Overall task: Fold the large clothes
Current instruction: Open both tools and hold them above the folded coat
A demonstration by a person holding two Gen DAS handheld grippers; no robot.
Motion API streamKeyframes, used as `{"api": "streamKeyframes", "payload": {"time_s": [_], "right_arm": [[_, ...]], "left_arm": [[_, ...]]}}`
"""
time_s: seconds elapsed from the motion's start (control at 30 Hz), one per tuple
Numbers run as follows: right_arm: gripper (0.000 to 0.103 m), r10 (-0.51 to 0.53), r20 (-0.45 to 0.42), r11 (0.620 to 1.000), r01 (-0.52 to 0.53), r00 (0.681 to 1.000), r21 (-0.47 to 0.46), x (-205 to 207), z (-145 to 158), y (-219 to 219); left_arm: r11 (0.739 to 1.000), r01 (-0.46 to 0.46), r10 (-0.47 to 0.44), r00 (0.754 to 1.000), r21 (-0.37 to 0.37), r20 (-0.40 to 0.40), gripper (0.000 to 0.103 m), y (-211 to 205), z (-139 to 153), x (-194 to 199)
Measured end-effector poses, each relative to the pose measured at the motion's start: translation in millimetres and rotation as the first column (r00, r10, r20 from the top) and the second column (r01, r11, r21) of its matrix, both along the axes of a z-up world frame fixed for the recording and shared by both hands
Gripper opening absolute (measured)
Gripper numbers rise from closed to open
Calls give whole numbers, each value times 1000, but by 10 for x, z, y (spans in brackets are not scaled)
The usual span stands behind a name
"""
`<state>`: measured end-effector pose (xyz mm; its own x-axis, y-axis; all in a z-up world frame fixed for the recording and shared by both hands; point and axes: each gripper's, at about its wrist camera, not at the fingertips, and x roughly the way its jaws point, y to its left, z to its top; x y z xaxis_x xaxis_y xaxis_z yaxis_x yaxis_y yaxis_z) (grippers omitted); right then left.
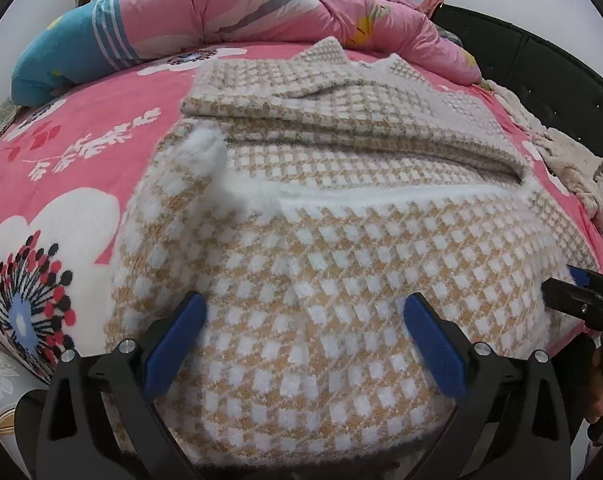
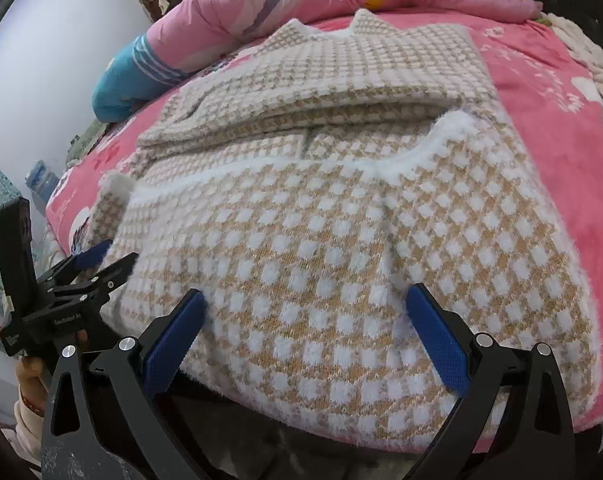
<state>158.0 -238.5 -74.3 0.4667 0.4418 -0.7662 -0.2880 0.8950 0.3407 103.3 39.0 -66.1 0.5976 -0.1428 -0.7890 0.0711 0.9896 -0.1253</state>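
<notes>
A large tan-and-white checked fuzzy sweater (image 1: 321, 264) lies on the pink bed, its near half hanging over the bed's front edge, with a sleeve folded across its far part (image 1: 341, 120). It fills the right wrist view (image 2: 341, 248) too. My left gripper (image 1: 303, 312) is open, its blue pads astride the sweater's near hem at the left. My right gripper (image 2: 305, 312) is open over the hem further right; it also shows at the right edge of the left wrist view (image 1: 581, 292). The left gripper shows at the left of the right wrist view (image 2: 97, 264).
A pink flowered bedsheet (image 1: 73, 152) covers the bed. A rolled pink quilt with a blue end (image 1: 221, 12) lies along the far side. A beige knitted cloth (image 1: 561, 156) sits at the right edge by a dark headboard (image 1: 541, 52).
</notes>
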Motion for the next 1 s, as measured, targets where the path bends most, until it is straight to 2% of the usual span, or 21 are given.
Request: {"api": "streamKeyframes", "payload": {"time_s": [0.4, 0.9, 1.0], "right_arm": [[95, -3, -11, 1000, 3, 1000, 10, -9, 5, -28], [95, -21, -2, 1000, 21, 1000, -9, -94, 0, 28], [95, -26, -19, 1000, 25, 999, -18, -83, 12, 38]], "left_arm": [[1000, -2, 2, 1000, -6, -18, 98, 8, 5, 13], [998, -13, 15, 999, 62, -29, 98, -62, -15, 23], [998, -15, 16, 1000, 55, -26, 98, -66, -20, 27]]}}
